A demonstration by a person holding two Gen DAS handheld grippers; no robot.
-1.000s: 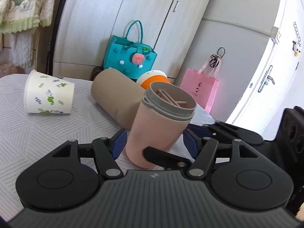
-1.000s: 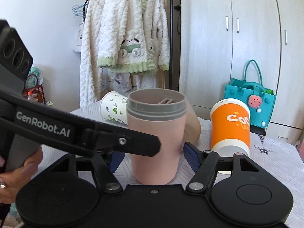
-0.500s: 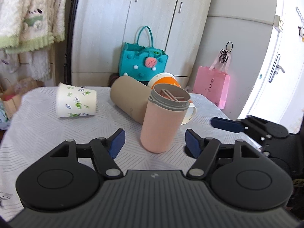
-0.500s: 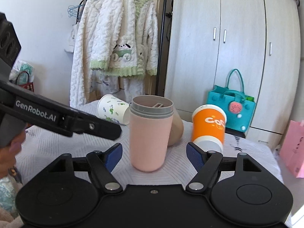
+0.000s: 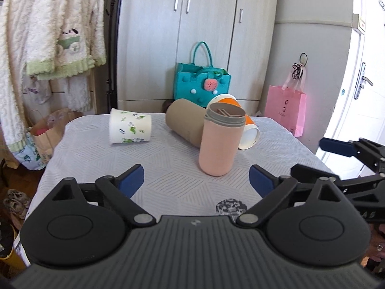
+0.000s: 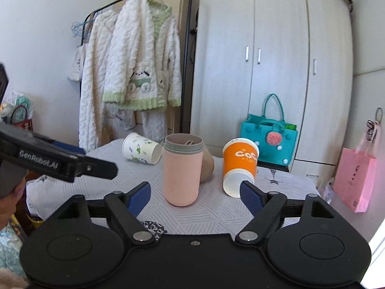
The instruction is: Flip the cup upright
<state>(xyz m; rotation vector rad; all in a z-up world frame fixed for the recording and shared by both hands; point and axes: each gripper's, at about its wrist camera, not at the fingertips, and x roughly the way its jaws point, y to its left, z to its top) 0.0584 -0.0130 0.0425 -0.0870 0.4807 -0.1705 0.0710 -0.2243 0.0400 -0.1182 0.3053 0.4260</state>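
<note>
- Grippers: the left gripper (image 5: 196, 180) and the right gripper (image 6: 195, 196) both stand with jaws spread wide and nothing between the blue pads. Each hangs at the near edge of the table (image 5: 84, 159), clear of every cup.
- Pink cup (image 5: 221, 142): it stands upright on its base at 12 o'clock from the right gripper and at 1 o'clock from the left gripper, mouth up, with a grey threaded collar at the rim. By the look of it, this cup is already done.
- Orange cup (image 6: 239, 166): at 1 o'clock in the right wrist view it is tilted with the white end down; in the left wrist view it leans behind the pink cup. Whether it touches the pink cup cannot be told.
- Tan cup (image 5: 186, 124): it lies on its side just behind the pink cup, at 12 o'clock.
- Printed paper cup (image 5: 130, 126): it lies on its side at 11 o'clock, well apart from the others.
- Handling: the paper cups are judged light, thin-walled and easily crushed. Grip mid-wall across the diameter with light pressure. The smooth, rounded sides may roll or slip as the pads close.
- Background: a teal bag (image 5: 202, 85) and a wardrobe (image 6: 276, 60) stand beyond the table.
</note>
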